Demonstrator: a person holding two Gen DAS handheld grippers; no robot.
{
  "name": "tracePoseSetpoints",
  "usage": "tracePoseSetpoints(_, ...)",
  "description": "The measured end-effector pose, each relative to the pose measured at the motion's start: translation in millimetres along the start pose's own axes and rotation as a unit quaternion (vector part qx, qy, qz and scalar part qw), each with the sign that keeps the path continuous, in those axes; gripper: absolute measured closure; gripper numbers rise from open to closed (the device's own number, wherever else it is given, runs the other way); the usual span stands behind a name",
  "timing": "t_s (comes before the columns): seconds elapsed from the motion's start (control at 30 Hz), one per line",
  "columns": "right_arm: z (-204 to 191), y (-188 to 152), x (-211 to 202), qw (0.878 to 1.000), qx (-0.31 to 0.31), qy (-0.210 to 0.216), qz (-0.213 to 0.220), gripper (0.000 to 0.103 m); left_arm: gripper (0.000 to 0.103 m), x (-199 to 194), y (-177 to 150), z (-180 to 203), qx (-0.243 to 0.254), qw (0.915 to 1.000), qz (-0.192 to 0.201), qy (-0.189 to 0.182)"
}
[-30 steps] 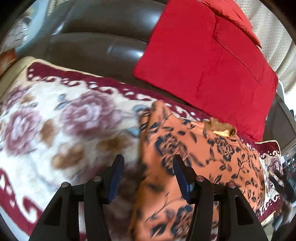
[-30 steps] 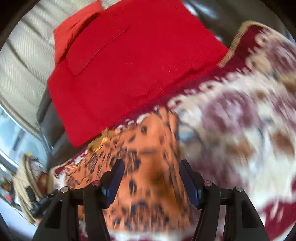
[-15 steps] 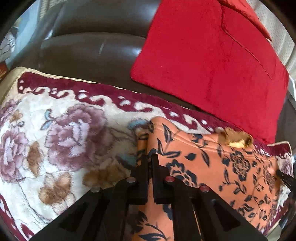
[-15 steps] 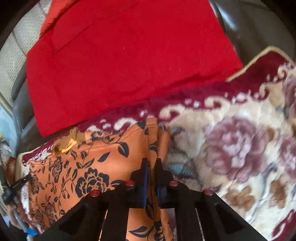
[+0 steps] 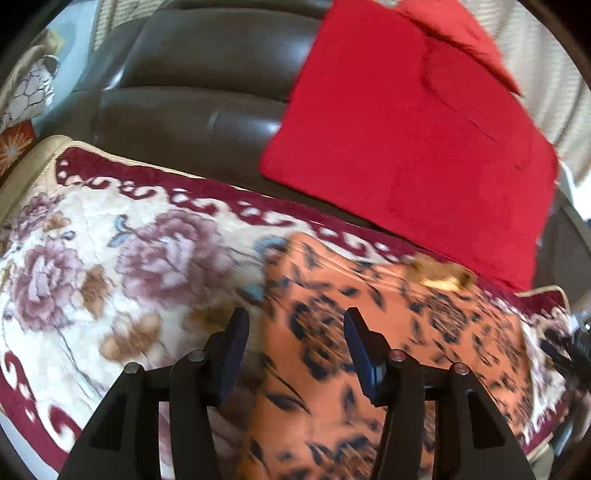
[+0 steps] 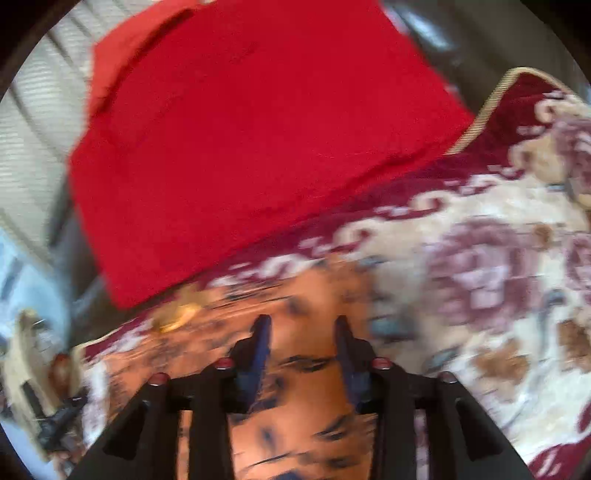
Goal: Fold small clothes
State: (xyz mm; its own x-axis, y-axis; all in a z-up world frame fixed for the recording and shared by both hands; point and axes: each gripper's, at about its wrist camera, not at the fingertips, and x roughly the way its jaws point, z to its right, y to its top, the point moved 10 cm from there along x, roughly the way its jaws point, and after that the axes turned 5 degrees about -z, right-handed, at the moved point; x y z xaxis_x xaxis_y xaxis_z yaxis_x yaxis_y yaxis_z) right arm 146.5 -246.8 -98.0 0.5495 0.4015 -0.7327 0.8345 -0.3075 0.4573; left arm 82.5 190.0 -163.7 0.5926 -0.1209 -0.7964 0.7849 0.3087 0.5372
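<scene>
Orange garment (image 5: 388, 332) lies under both opening tools, left tool (image 5: 295, 325) and right tool (image 6: 301, 328), ungripped.

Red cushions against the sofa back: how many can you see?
2. A large red cushion leans on the sofa back behind the orange garment; a second red cushion peeks out behind its top, mostly hidden.

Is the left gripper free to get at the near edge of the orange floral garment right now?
Probably yes: the left gripper, jaws opening and empty, hangs over the orange floral garment edge, with nothing between them.
</scene>
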Motion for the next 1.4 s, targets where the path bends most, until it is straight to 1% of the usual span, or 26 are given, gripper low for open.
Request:
tracePoseSetpoints(0.03, -8.7, -2.7, 6.5, 1.0, -0.009, 0.019, -0.009, 0.033, 0.045, -1.7, -5.8, 6.5, 0.006, 1.0, -0.002, -0.005)
tracePoseSetpoints(0.07, -11.9, -4.8, 12.5, 0.999, -0.013, 0.027, -0.017, 0.033, 0.045, -3.0, -12.2, 12.0, 0.015, 0.9999, -0.003, -0.008)
tracePoseSetpoints(0.13, -2.6, -7.2, 36.7, 0.998, 0.011, 0.042, -0.051, 0.033, 0.045, 3.9, -23.0, 19.5, 0.039, 0.9992, -0.009, -0.005)
tracePoseSetpoints(0.17, 3.8, -5.3, 46.1, 0.997, 0.022, 0.039, -0.059, 0.032, 0.045, 13.0, -29.3, 17.5, 0.042, 0.9989, -0.021, 0.007)
tracePoseSetpoints(0.2, 24.9, 0.6, 57.2, 0.998, 0.038, 0.018, -0.056, 0.034, 0.045, 23.7, -35.0, 13.7, 0.041, 0.9984, -0.036, 0.015)
tracePoseSetpoints(0.23, 48.6, 5.6, 62.9, 0.996, 0.072, 0.002, -0.049, 0.034, 0.045, 31.8, -39.3, 9.2, 0.04, 0.9979, -0.046, 0.023)
tracePoseSetpoints(0.3, 73.0, 12.1, 62.1, 0.99, 0.135, 0.034, -0.037, 0.036, 0.045, 42.1, -44.6, -7.4, 0.039, 0.9957, -0.056, 0.063)
tracePoseSetpoints(0.33, 72.8, 13.9, 52.8, 0.989, 0.14, 0.038, -0.029, 0.036, 0.045, 41.7, -45.5, -15.0, 0.033, 0.9954, -0.055, 0.072)
tracePoseSetpoints(0.37, 66.2, 15.2, 44.8, 0.992, 0.12, 0.033, -0.022, 0.034, 0.045, 39.2, -45.6, -18.4, 0.022, 0.9966, -0.053, 0.06)
tracePoseSetpoints(0.43, 48.5, 11.4, 27.9, 0.996, 0.081, 0.034, -0.013, 0.034, 0.045, 31.2, -45.9, -24.8, 0.002, 0.9974, -0.048, 0.053)
tracePoseSetpoints(0.5, 29.2, -5.6, 12.1, 0.996, 0.063, 0.059, -0.014, 0.034, 0.045, 21.3, -48.3, -23.2, 0.01, 0.9981, -0.036, 0.049)
tracePoseSetpoints(0.53, 21.4, -17.0, 7.4, 0.997, 0.052, 0.057, -0.019, 0.034, 0.045, 17.0, -50.9, -22.0, 0.013, 0.9983, -0.032, 0.047)
tracePoseSetpoints(0.6, 13.6, -35.9, 1.5, 0.999, 0.023, 0.036, -0.015, 0.034, 0.045, 8.3, -57.8, -17.8, 0.019, 0.9989, -0.023, 0.035)
tracePoseSetpoints(0.67, 15.0, -48.8, -5.1, 0.999, -0.032, -0.034, -0.002, 0.034, 0.045, 0.5, -62.9, -15.4, 0.032, 0.9984, -0.012, 0.044)
tracePoseSetpoints(0.73, 23.3, -49.7, -18.7, 0.994, -0.058, -0.088, 0.025, 0.034, 0.045, -6.9, -64.5, -15.7, 0.038, 0.9979, -0.006, 0.051)
tracePoseSetpoints(0.8, 36.9, -42.1, -34.7, 0.984, -0.068, -0.153, 0.06, 0.032, 0.045, -16.0, -62.2, -21.9, 0.033, 0.9976, 0.008, 0.061)
tracePoseSetpoints(0.83, 36.6, -42.6, -39.6, 0.984, -0.069, -0.153, 0.061, 0.031, 0.044, -21.7, -60.0, -27.5, 0.026, 0.997, 0.016, 0.07)
tracePoseSetpoints(0.9, 32.3, -55.7, -46.9, 0.989, -0.058, -0.129, 0.045, 0.03, 0.04, -32.7, -56.2, -36.8, 0.01, 0.9966, 0.029, 0.076)
tracePoseSetpoints(0.93, 33.7, -65.9, -49.4, 0.992, -0.04, -0.114, 0.036, 0.03, 0.038, -37.0, -55.6, -39.8, 0.005, 0.9964, 0.033, 0.078)
tracePoseSetpoints(1.0, 40.1, -92.1, -55.4, 0.997, 0.026, -0.069, 0.024, 0.03, 0.037, -45.2, -57.5, -42.7, -0.001, 0.996, 0.037, 0.081)
tracePoseSetpoints(1.03, 43.2, -108.5, -58.6, 0.997, 0.07, -0.033, 0.024, 0.03, 0.037, -48.4, -59.9, -41.0, 0.0, 0.9962, 0.04, 0.077)
tracePoseSetpoints(1.1, 49.3, -137.3, -56.1, 0.991, 0.133, 0.003, 0.016, 0.03, 0.035, -49.6, -65.9, -34.9, 0.009, 0.9965, 0.037, 0.075)
tracePoseSetpoints(1.17, 51.1, -156.4, -43.7, 0.983, 0.178, 0.041, -0.005, 0.029, 0.035, -47.2, -70.8, -24.7, 0.015, 0.9971, 0.032, 0.067)
tracePoseSetpoints(1.23, 50.5, -158.0, -24.1, 0.975, 0.212, 0.071, -0.022, 0.029, 0.035, -41.1, -75.0, -9.8, 0.018, 0.998, 0.021, 0.056)
tracePoseSetpoints(1.33, 51.8, -142.5, -15.8, 0.967, 0.239, 0.087, -0.001, 0.029, 0.035, -39.2, -79.7, 17.3, 0.029, 0.9986, 0.017, 0.042)
tracePoseSetpoints(1.4, 55.7, -132.5, -11.4, 0.964, 0.253, 0.086, 0.014, 0.031, 0.035, -38.5, -83.0, 35.9, 0.043, 0.9983, 0.014, 0.036)
